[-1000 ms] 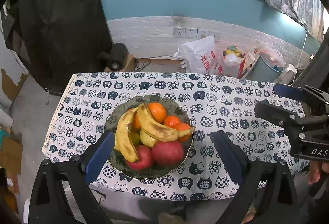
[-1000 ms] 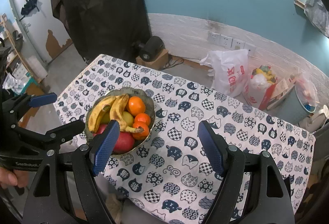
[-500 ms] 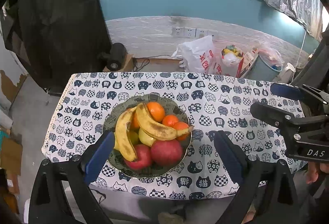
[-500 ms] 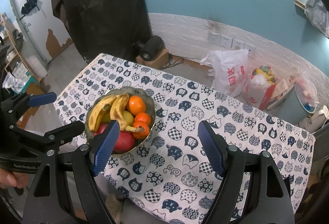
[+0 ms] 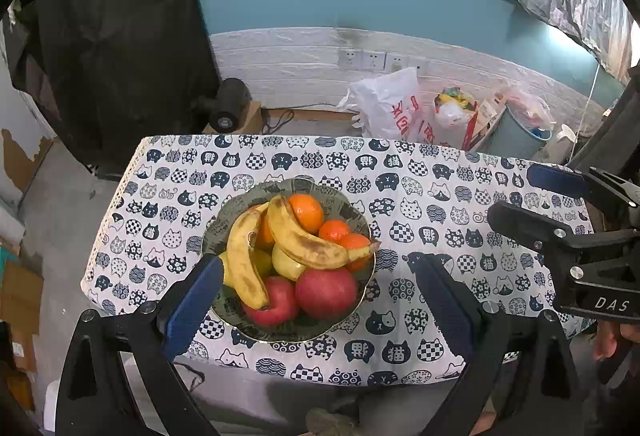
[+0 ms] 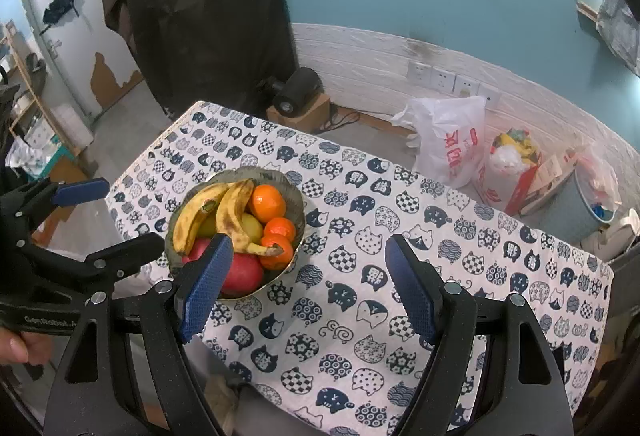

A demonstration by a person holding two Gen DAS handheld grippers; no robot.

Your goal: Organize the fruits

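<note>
In the last second almost nothing moved: my left gripper (image 5: 316, 300) and right gripper (image 6: 308, 284) still hang wide open and empty, with all the fruit piled in the bowl (image 5: 344, 196) just ahead of my left one, so the fruit looks tidy already.

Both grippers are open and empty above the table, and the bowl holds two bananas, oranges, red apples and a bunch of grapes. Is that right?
Not quite: no grapes. The bowl holds two bananas, oranges, red apples and pale yellow-green fruit, as the left wrist view shows. The left gripper and right gripper are open and empty.
</note>
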